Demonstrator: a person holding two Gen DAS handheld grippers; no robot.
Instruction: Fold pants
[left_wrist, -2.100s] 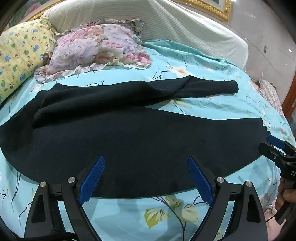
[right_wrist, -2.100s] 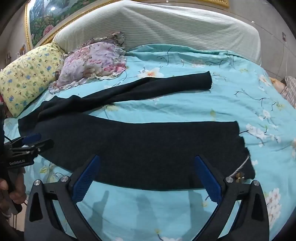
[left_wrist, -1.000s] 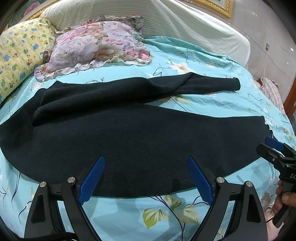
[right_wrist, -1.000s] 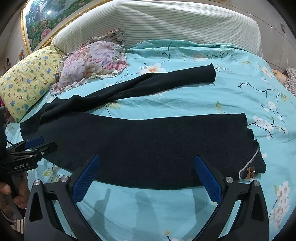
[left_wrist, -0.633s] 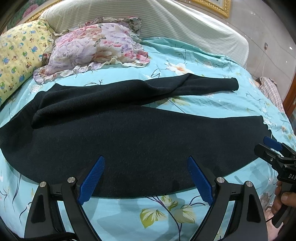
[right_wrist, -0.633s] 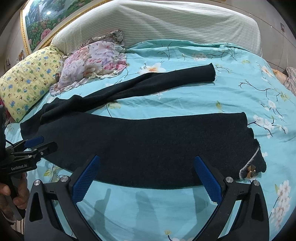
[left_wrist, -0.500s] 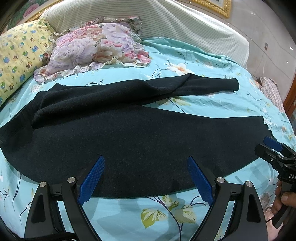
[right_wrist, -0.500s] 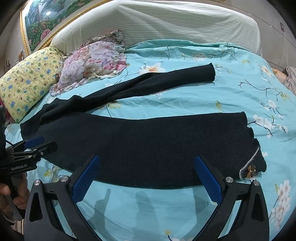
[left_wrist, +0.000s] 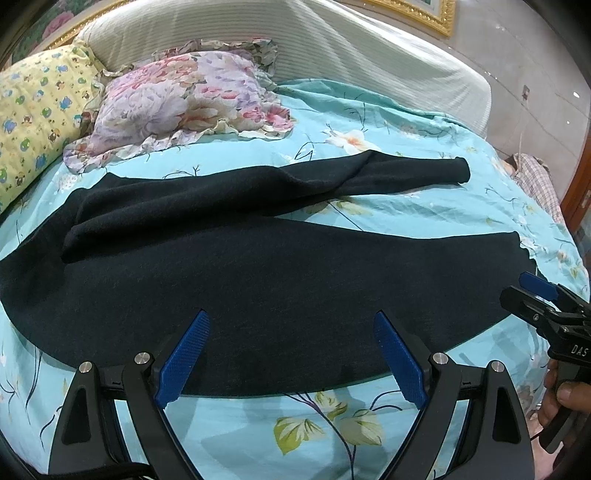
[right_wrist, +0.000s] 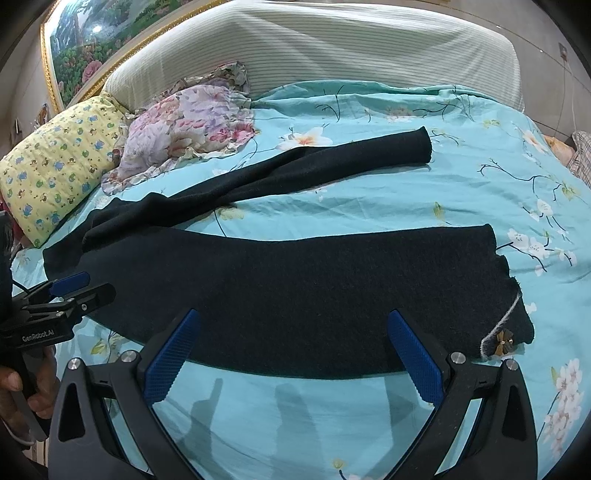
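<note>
On the turquoise floral bed sheet (left_wrist: 424, 218): two pillows at the far left, one yellow pillow (left_wrist: 33, 122) and one pink floral pillow (left_wrist: 177, 96), then one pair of dark pants (left_wrist: 277, 288) spread flat with both legs running rightward. Left gripper (left_wrist: 290, 354) spread wide above the near leg's front edge toward the waist, right gripper (right_wrist: 293, 350) likewise wide and empty toward the cuff, neither touching cloth.

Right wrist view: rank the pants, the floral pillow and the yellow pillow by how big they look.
1. Pants, clearly largest.
2-3. Floral pillow and yellow pillow look alike; the frame edge cuts the yellow one, so unranked.
</note>
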